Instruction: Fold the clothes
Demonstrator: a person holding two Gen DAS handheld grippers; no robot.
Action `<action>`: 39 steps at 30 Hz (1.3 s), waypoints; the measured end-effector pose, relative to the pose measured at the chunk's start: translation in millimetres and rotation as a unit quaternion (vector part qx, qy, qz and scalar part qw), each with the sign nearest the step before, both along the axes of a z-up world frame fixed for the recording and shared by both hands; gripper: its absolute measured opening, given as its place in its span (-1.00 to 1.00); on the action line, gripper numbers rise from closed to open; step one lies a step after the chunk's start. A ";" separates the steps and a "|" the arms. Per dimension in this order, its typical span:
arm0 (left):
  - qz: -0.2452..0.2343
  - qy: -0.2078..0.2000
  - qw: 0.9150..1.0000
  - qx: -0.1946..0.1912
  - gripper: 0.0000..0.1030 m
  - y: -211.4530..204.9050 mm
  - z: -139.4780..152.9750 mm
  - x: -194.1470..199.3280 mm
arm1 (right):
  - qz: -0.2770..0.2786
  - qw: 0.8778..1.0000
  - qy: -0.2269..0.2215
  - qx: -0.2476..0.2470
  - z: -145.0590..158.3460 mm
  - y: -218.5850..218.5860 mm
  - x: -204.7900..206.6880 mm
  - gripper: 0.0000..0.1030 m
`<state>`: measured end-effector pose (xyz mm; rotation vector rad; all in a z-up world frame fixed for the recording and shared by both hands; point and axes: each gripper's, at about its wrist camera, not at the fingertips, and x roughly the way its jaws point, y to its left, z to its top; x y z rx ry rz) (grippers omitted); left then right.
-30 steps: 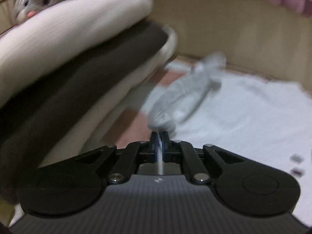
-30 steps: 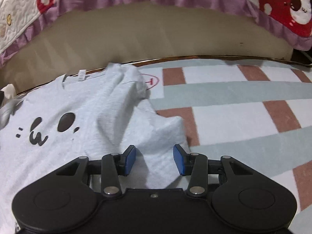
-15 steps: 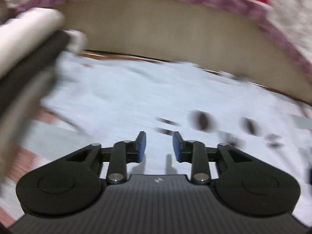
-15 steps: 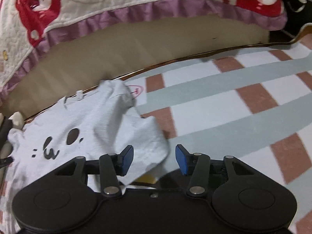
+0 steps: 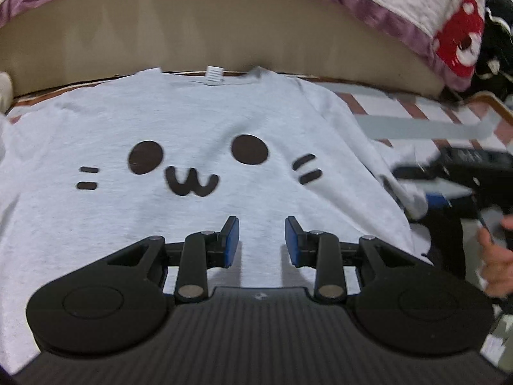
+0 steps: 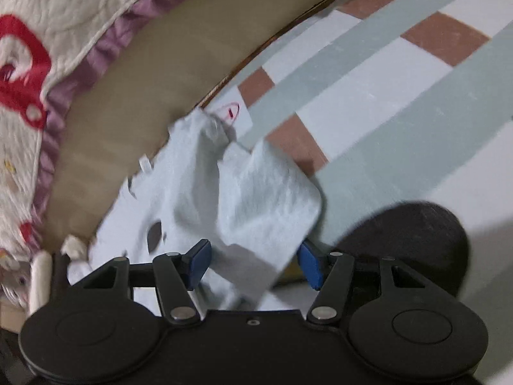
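Observation:
A light grey T-shirt (image 5: 198,118) with a black cat-face print lies front up on a checked mat, its collar and white label toward the far side. My left gripper (image 5: 261,239) is open just above the shirt's middle, below the printed face, holding nothing. The other hand-held gripper (image 5: 455,173) shows at the shirt's right edge, with a hand behind it. In the right wrist view the shirt's right sleeve (image 6: 266,192) lies rumpled and folded inward. My right gripper (image 6: 255,264) is open, and the sleeve's edge lies between its blue pads.
The checked mat (image 6: 384,73) of grey, white and brown squares spreads to the right. A beige bed base (image 5: 224,22) with a quilted, purple-trimmed cover (image 5: 400,9) runs along the far side. A dark round object (image 6: 413,237) sits near the right gripper. A plush toy (image 6: 12,276) sits at far left.
My left gripper let go of a grey sleeve, opened and swung right over the shirt's middle. My right gripper stayed open and tilted, with the right sleeve now between its pads.

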<state>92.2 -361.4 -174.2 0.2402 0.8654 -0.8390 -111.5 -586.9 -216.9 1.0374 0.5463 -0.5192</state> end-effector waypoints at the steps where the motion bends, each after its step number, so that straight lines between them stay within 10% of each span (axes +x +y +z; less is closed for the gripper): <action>1: -0.001 -0.004 1.000 0.008 -0.40 -3.8 -1.4 -1.9 | 0.002 1.000 -0.004 -0.023 -0.8 1.0 5.7 0.14; 2: -0.001 -0.007 1.000 0.014 -0.40 -6.7 -2.4 -3.5 | 0.011 0.999 0.006 -0.046 -1.5 3.1 13.0 -0.44; 4: 0.002 -0.004 1.000 0.021 -0.40 -9.0 -3.5 -4.6 | 0.011 0.995 0.027 -0.090 3.2 3.3 17.5 -0.81; 14: -0.011 -0.007 0.999 0.041 -0.38 -10.5 -8.1 -11.2 | -0.150 0.947 0.083 -0.272 71.8 -30.7 -44.5 -0.97; 29: -0.057 -0.029 0.998 0.024 -0.16 -43.6 -5.8 10.7 | -0.190 0.952 0.086 -0.225 39.5 -75.0 -81.9 -0.90; 36: -0.075 -0.121 0.989 0.048 -0.11 -103.0 1.7 83.9 | -0.194 0.963 0.068 -0.176 34.1 -86.4 -91.7 -0.73; 39: -0.067 -0.040 0.997 0.006 -0.02 -120.1 -6.5 114.5 | -0.193 0.967 0.057 -0.155 32.4 -90.3 -93.0 -0.25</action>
